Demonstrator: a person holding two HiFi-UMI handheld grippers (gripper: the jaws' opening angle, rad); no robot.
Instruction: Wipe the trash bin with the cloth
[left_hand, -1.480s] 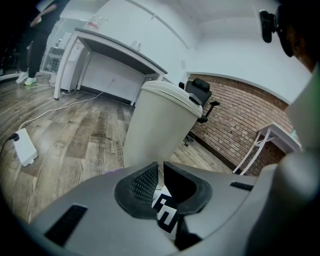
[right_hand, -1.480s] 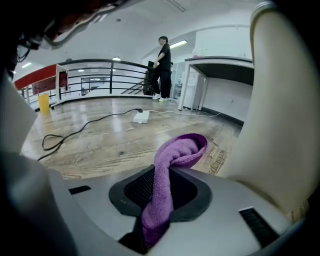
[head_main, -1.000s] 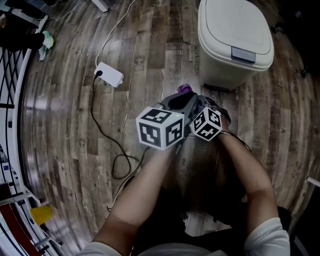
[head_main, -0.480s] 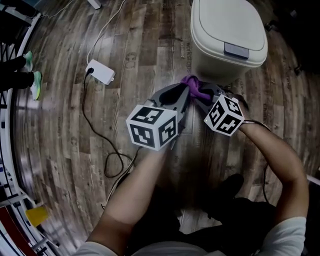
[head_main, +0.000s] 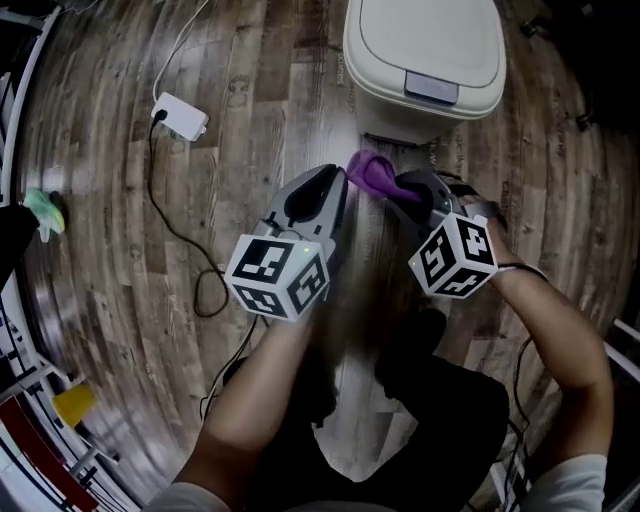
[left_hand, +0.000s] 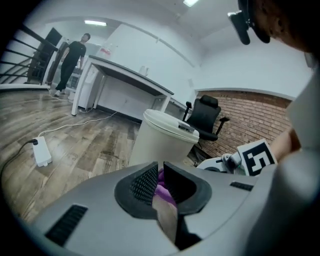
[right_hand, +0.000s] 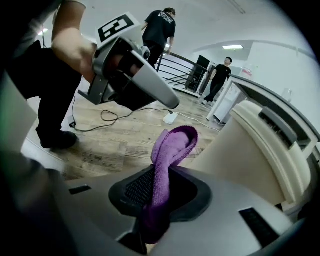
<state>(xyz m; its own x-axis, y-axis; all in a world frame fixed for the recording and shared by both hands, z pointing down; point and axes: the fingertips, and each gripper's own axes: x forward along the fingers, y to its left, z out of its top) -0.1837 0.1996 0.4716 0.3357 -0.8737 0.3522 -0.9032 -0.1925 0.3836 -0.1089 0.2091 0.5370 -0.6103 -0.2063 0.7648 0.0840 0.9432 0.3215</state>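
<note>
Pinching the cloth (head_main: 372, 176), the right tool (head_main: 405, 190) points, seemingly, at the trash bin (head_main: 425, 60).

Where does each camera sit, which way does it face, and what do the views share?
Head view: on the person's head, facing steeply down at the floor; shows both forearms, the left gripper, the right gripper and the trash bin.
Left gripper view: rides the left gripper, facing along its jaws toward the trash bin; the right gripper shows at right.
Right gripper view: rides the right gripper, facing along jaws clamped on the cloth; the left hand shows.
Shared: all three show the trash bin and cloth.
</note>
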